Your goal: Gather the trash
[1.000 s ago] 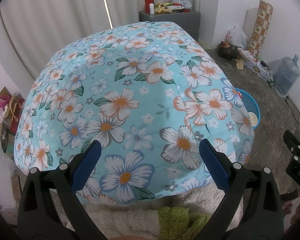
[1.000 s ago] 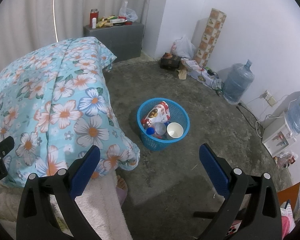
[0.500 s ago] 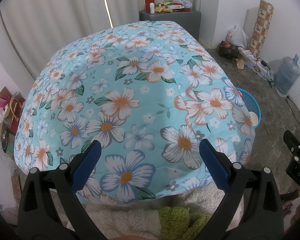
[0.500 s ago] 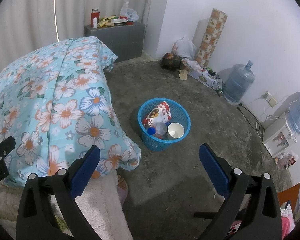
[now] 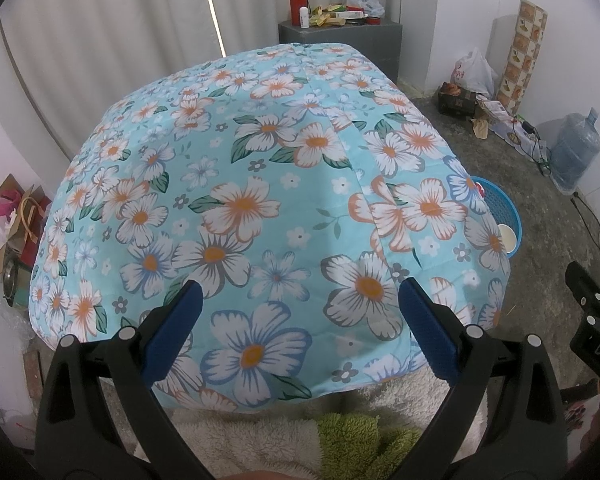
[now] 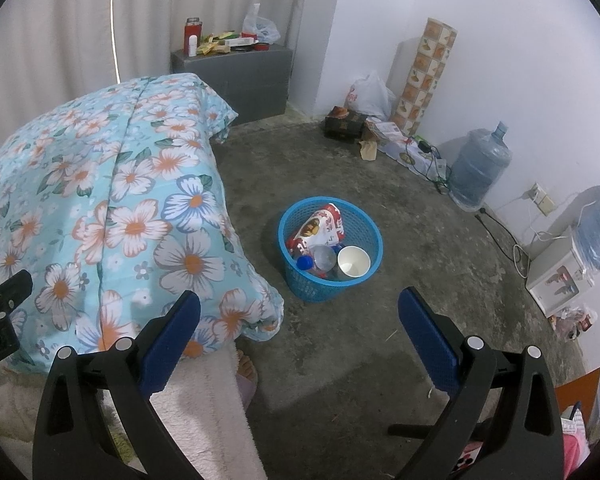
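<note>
A blue plastic basket (image 6: 364,216) stands on the concrete floor right of the bed. In it lie a red and white snack bag (image 6: 318,228), a clear plastic bottle with a blue cap (image 6: 320,258) and a white paper cup (image 6: 353,262). The basket's rim (image 5: 504,208) peeks out behind the quilt in the left wrist view. My right gripper (image 6: 298,334) is open and empty, above the floor short of the basket. My left gripper (image 5: 298,328) is open and empty over the near edge of the floral quilt (image 5: 260,200).
A grey cabinet (image 6: 236,76) with bottles and packets stands at the back wall. A water jug (image 6: 480,168), boxes, cables and a plastic bag (image 6: 370,94) line the right wall. A white fleece blanket (image 6: 208,408) and a green towel (image 5: 360,436) lie at the bed's near end.
Both views have shifted only slightly; the basket sits a touch further right in the right wrist view. Both grippers stay open and empty.
</note>
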{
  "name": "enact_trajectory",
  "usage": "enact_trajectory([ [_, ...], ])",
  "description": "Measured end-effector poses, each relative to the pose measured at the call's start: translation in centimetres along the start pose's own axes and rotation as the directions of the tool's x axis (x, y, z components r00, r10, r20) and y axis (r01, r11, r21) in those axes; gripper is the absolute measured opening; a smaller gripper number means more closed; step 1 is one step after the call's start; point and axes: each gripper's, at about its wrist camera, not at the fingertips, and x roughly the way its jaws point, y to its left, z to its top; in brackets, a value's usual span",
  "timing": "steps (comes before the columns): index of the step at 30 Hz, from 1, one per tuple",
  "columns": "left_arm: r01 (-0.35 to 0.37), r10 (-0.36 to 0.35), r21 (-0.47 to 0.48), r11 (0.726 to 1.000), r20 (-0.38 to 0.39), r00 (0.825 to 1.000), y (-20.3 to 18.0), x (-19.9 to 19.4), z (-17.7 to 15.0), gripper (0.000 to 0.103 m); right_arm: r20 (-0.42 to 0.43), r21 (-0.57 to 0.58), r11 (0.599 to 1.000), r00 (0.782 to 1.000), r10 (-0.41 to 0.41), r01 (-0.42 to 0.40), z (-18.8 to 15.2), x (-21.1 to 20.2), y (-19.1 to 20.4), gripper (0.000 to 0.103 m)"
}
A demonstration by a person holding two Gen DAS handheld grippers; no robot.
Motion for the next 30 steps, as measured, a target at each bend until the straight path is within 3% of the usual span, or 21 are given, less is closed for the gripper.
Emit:
enact_trajectory([
  [30, 0.0, 0.0, 0.003, 1.0, -0.003, 1.0, 0.01, 0.08, 0.0, 0.094, -0.001, 0.002, 1.0, 1.0, 0.001, -0.001, -0.06, -0.03, 0.03, 0.096],
])
